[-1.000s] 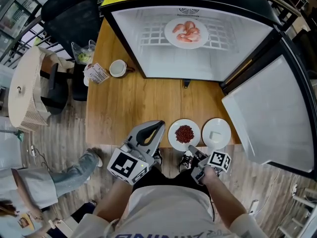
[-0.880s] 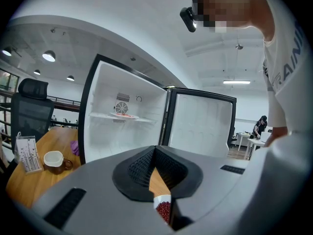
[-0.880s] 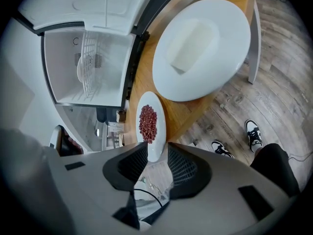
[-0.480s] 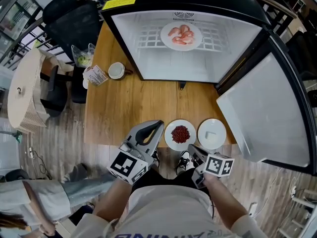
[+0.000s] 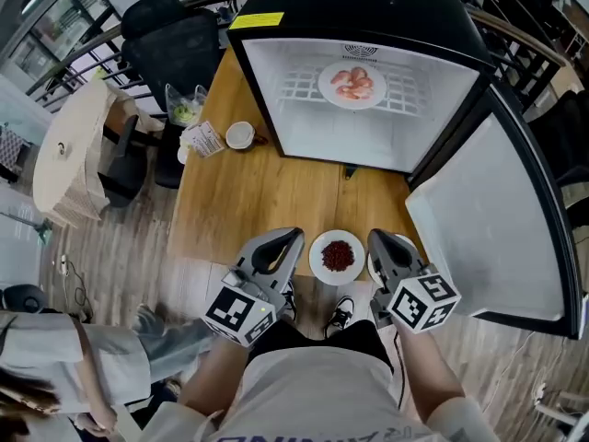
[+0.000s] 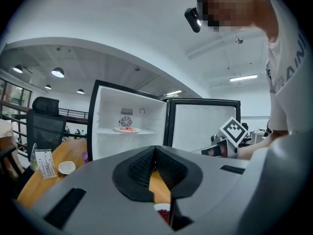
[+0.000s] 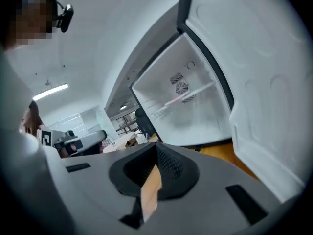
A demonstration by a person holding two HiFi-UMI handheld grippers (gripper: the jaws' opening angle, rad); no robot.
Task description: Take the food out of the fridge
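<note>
Both pairs of fingers are pressed together, gripping nothing. The left gripper (image 5: 293, 236) and the right gripper (image 5: 378, 238) flank a plate of red food (image 5: 338, 257) at the table's (image 5: 248, 191) near edge. At 12 o'clock, the plate of shrimp (image 5: 352, 84) sits on the wire shelf inside the open fridge (image 5: 368, 141).

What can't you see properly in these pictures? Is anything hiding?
White plate: head view, the right gripper covers most of it, so what it holds cannot be told.
Plate of red food: left gripper view, the left gripper hides all but a sliver.
Pink food: right gripper view, blurred to a streak.
Carton: head view, print too small to read.
</note>
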